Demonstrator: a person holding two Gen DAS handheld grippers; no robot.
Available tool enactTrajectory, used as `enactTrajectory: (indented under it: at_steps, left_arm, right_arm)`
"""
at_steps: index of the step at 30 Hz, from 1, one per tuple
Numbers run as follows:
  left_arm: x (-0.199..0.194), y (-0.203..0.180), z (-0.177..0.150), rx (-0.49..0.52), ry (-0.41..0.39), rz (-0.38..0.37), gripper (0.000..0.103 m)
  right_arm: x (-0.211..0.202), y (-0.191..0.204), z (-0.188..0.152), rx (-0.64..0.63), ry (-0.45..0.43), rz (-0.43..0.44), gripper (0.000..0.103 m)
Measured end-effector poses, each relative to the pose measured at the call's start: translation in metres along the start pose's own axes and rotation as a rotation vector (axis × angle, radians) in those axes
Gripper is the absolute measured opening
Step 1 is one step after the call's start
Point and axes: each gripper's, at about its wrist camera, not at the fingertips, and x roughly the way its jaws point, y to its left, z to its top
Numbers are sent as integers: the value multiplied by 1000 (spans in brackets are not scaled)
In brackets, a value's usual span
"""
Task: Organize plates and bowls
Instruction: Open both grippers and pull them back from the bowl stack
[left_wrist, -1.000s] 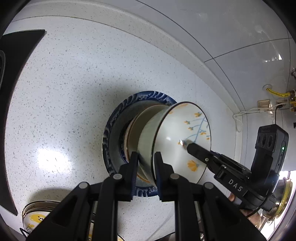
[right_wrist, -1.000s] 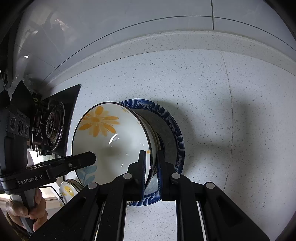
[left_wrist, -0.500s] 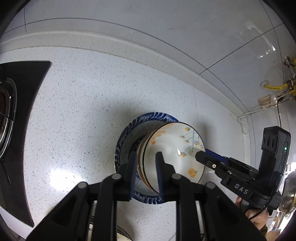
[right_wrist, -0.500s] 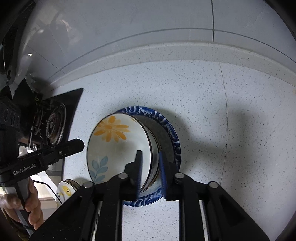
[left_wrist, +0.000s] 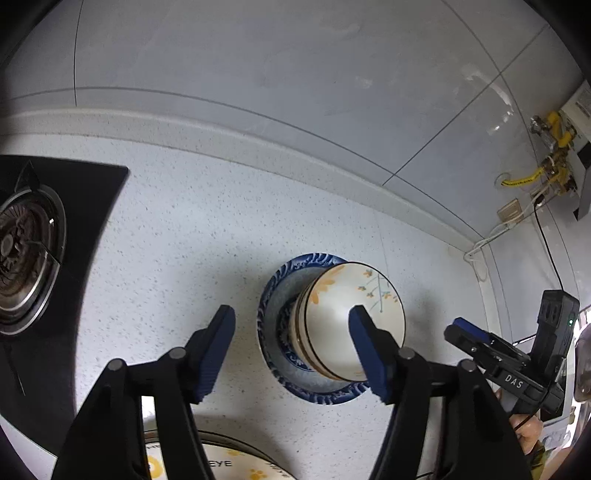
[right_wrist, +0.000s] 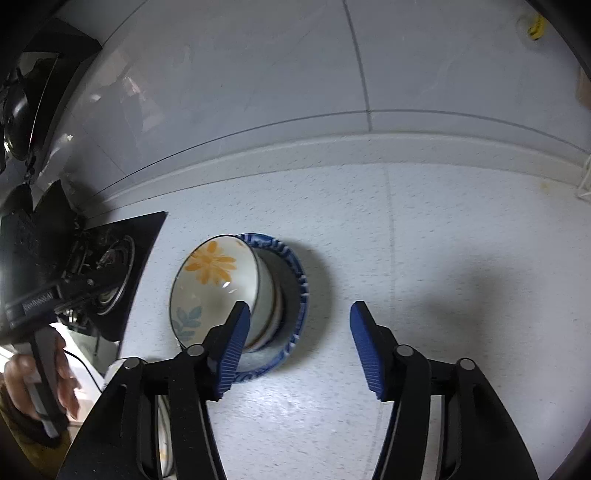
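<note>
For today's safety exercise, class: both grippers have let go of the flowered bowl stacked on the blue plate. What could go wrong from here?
1. The flowered bowl tops a stack of bowls on the blue plate; a nudge might topple it.
2. The left gripper and right gripper are open close by; a finger could clip the rim.

A black stove (left_wrist: 48, 236) is sitting at the left end of the speckled counter (left_wrist: 177, 236), below the tiled wall (left_wrist: 258, 66).
</note>
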Motion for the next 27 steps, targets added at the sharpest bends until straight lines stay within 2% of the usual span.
enactTrajectory:
  at_steps: [5,8,10,14,16,19,24,27]
  left_arm:
    - [-11,8,-11,-13,-11,-110,64]
    - [-12,4,-15,43,20,-80,64]
    - [-13,5,-18,36,34,-43,64]
    - [-18,12,-15,30,36,81,64]
    - [-17,18,-12,19,46,95,64]
    - [-6,23,-7,41,81,122,64]
    - [28,30,-8,43,193,100,64]
    - [45,35,-10,27,237,65,62]
  right_arm:
    - [-11,0,-10,-17,-32,-42,58]
    - [-16,0,-15,-48,-45,-57,58]
    - [-19,-3,-17,-63,-54,-59,59]
    - [-23,-9,-17,-71,-79,-54,63]
    - [-24,-12,-22,-64,-83,-55,67]
    - [-16,-11,-22,-69,-63,-60,68]
    - [5,-13,-24,-30,18,-19,68]
    - [23,-18,-20,19,78,50,68]
